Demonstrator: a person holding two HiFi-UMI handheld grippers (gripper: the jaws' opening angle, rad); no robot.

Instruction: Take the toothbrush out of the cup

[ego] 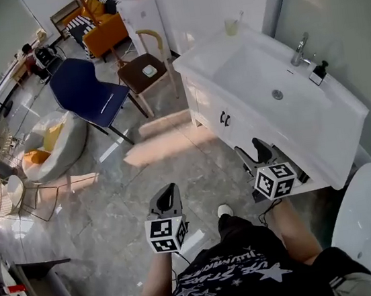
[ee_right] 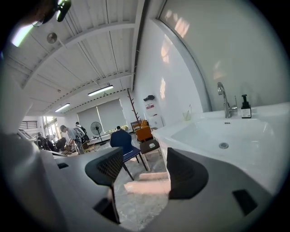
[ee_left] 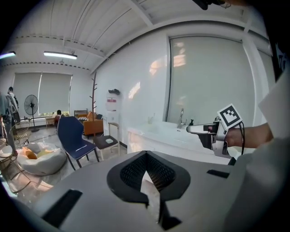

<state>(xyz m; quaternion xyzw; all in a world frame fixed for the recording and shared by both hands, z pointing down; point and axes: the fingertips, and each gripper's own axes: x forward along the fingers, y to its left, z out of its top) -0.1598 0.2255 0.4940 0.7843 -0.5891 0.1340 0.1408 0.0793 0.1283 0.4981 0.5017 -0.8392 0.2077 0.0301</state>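
In the head view, the cup (ego: 231, 27) with the toothbrush (ego: 239, 17) stands on the far corner of the white sink counter (ego: 345, 123), well apart from both grippers. The left gripper (ego: 169, 193) hangs over the floor. The right gripper (ego: 254, 150) is near the front edge of the counter. The whole basin lies between them and the cup, so the reach is long. I judge that a hasty reach can knock the faucet (ego: 300, 47) or the soap bottle (ego: 318, 71).

In the left gripper view, the jaws are pressed together and nothing is between them. The cup is only a small pale shape at the far end of the counter. If this gripper has to steady the cup, it must first spread its jaws. Otherwise the closed tips would only push the cup, and it could tip over.

In the right gripper view, the jaws stand wide apart, and only floor shows between them. The cup is far ahead by the wall, with the thin handle leaning out of it. The handle is slim, so such wide jaws may close beside it or catch the rim of the cup. A pull to the side, not upward, can drag the light cup along. It stands close to the corner of the counter, so it may fall to the floor.
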